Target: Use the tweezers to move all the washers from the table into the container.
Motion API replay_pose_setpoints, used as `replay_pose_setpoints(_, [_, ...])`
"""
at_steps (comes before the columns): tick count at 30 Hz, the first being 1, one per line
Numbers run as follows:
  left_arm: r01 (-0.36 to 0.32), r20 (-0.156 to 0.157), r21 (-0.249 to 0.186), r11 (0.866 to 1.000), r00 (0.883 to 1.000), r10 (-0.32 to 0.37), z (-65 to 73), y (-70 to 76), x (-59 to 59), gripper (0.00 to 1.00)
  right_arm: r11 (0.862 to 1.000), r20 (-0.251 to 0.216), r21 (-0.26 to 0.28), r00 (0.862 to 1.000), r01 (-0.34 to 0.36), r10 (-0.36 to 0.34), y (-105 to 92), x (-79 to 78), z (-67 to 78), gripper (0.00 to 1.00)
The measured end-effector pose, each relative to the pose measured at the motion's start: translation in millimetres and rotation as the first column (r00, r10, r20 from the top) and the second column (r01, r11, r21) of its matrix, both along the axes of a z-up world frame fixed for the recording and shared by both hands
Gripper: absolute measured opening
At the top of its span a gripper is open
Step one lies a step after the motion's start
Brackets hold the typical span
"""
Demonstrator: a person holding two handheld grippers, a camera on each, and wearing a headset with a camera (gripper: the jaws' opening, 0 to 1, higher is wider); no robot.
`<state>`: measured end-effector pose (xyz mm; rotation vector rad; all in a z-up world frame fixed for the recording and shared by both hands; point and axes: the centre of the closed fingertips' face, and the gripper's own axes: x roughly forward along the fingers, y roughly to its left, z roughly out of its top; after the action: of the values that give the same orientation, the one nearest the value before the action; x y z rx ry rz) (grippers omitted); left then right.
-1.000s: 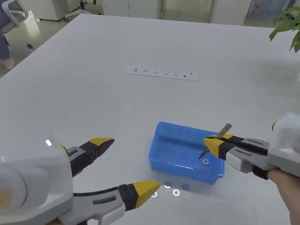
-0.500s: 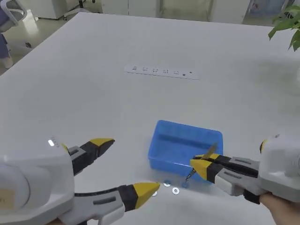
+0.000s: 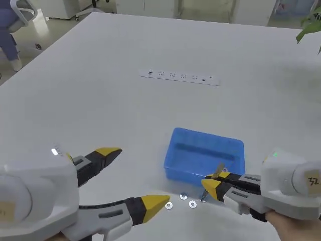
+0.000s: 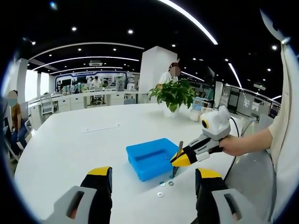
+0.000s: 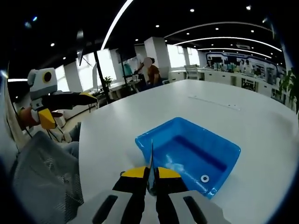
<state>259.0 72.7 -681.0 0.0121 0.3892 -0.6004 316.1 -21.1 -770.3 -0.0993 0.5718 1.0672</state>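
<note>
Three washers (image 3: 193, 204) lie on the white table (image 3: 100, 100), just beside the near wall of the blue container (image 3: 208, 134). A fourth washer (image 5: 204, 178) lies inside it, on the bottom. The right gripper (image 3: 209, 184) has its jaws closed tight on the tweezers (image 3: 204, 194), and the thin tips point down, close to the nearest ring. The left gripper (image 3: 142, 175) has its jaws spread wide and holds nothing. Its lower jaw tip is near the washers on the other side. I think the job now is to pick up the next ring. To do it well, bring the tips down slowly, put one on each side of the ring's edge and squeeze softly so the flat ring does not flip away. Then lift it over the blue wall before letting go. The tips are tiny, so I cannot tell if they touch the table or a ring, or if they are open or pinched. In the right gripper view the tweezers look like a thin line, and the low end is cut off behind the yellow jaws.
</note>
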Motion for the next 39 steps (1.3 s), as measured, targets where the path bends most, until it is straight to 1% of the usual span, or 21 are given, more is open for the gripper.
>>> replay_pose_setpoints(1, [0.0,-0.003,0.002,1.0,1.0,0.0,-0.8,0.3,0.0,0.73,1.0,0.004,-0.012,1.0,-0.008,0.009,0.6,-1.0,-1.9,0.03])
replay_pose_setpoints(4, [0.003,-0.001,0.003,1.0,1.0,-0.003,-0.7,-0.2,0.5,0.73,1.0,0.007,-0.009,1.0,-0.009,0.009,2.0,-1.2,-1.3,0.03])
replay_pose_setpoints(7, [0.006,0.002,0.001,1.0,1.0,-0.006,0.2,-1.0,1.3,0.73,1.0,0.018,-0.019,1.0,-0.014,0.015,2.1,-1.5,-1.1,0.03])
replay_pose_setpoints(13, [0.013,0.0,0.005,1.0,1.0,-0.013,-0.2,-2.3,1.1,0.73,1.0,-0.005,-0.016,1.0,-0.016,0.016,2.5,-3.5,-1.5,0.04])
replay_pose_setpoints(15, [0.015,0.002,0.005,1.0,1.0,-0.015,0.2,-2.6,0.7,0.73,0.999,-0.008,-0.009,0.999,-0.035,0.035,3.8,-5.9,-0.8,0.04])
replay_pose_setpoints(16, [0.015,0.002,0.005,1.0,1.0,-0.015,0.2,-2.5,0.6,0.73,0.999,-0.018,-0.007,0.999,-0.044,0.043,4.4,-7.7,-1.4,0.04])
replay_pose_setpoints(19, [0.016,0.003,0.003,1.0,1.0,-0.016,0.6,-2.3,0.2,0.73,0.999,-0.021,-0.009,0.999,-0.043,0.043,3.7,-7.9,-1.3,0.04])
replay_pose_setpoints(22, [0.017,0.004,0.001,1.0,1.0,-0.017,1.3,-2.6,-0.1,0.73,0.998,-0.035,-0.007,0.998,-0.056,0.056,5.6,-10.8,-1.8,0.04])
replay_pose_setpoints(32, [0.024,0.008,0.003,1.0,1.0,-0.024,1.8,-3.9,-0.8,0.72,0.996,-0.042,-0.015,0.995,-0.089,0.088,9.4,-16.9,-2.2,0.04])
replay_pose_setpoints(37, [0.024,0.01,0.003,1.0,1.0,-0.025,2.4,-3.9,-0.2,0.72,0.996,-0.044,-0.017,0.995,-0.089,0.089,7.6,-18.6,-0.9,0.04])
replay_pose_setpoints(39, [0.026,0.011,0.003,1.0,1.0,-0.026,2.4,-4.4,-0.1,0.72,0.995,-0.048,-0.026,0.995,-0.093,0.092,5.6,-20.4,-3.5,0.03])
